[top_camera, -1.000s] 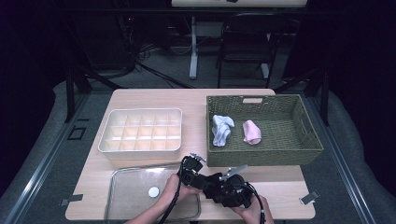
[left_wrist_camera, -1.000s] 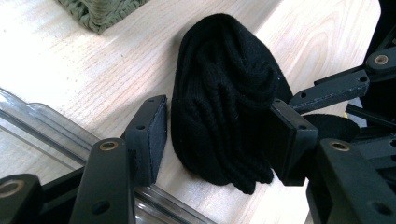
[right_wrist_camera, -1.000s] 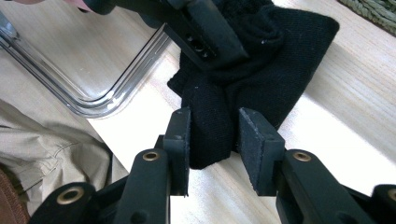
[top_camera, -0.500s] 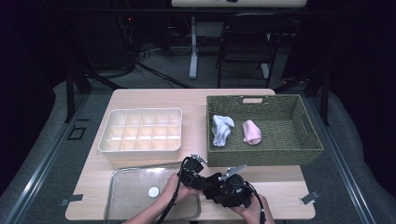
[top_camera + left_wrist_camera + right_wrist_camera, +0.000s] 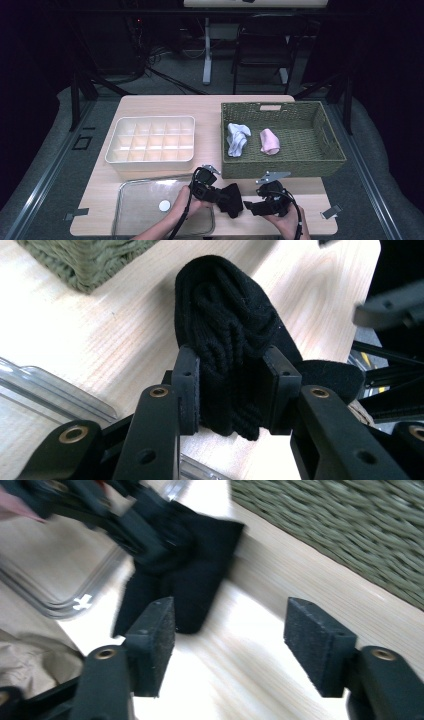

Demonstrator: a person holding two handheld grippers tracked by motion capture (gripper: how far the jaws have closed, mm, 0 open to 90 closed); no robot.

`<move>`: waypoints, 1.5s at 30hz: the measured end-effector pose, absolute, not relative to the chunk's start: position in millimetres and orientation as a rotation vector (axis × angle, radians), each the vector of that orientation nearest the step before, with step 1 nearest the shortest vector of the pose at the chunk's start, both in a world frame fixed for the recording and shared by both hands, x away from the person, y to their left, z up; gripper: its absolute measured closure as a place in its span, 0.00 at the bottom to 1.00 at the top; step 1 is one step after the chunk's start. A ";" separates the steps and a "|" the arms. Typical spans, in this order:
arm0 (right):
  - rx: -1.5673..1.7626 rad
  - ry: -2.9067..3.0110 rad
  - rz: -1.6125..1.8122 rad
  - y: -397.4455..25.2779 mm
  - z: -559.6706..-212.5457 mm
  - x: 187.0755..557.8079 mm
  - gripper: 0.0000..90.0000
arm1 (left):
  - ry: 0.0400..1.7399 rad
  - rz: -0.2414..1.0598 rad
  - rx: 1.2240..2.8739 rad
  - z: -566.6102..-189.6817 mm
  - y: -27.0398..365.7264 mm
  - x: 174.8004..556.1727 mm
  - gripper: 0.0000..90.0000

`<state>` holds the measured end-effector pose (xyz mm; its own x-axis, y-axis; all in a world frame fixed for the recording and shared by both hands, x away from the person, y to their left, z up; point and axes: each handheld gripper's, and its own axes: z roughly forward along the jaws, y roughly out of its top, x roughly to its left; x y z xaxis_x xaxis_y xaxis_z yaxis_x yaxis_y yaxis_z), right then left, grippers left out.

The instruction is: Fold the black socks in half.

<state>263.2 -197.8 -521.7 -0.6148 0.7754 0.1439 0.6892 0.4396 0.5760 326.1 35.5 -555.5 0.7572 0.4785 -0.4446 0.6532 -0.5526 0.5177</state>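
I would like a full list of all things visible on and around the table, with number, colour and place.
table: 1, light wood, centre
basket: 1, green woven, right
white sock: 1, in basket, left of the pink one
pink sock: 1, in basket
divided box: 1, cream, left
clear lid: 1, front left
black sock: 1, front centre, clamped
chair: 1, black, behind table
left claw: shut on black sock
right claw: open, near sock

- Left gripper (image 5: 232,390): black, two flat rectangular pads on angular arms, brass-ringed pivot holes, lower frame.
- Right gripper (image 5: 235,650): black, rough foam-like pads, brass-ringed holes.
- Both carry grey three-cornered plates and black trailing cables, bottom centre of the high view.
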 end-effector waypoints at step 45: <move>1.393 2.491 0.808 -228.1 -539.7 280.5 0.16 | 0.752 -0.084 2.287 -505.0 79.2 300.9 0.72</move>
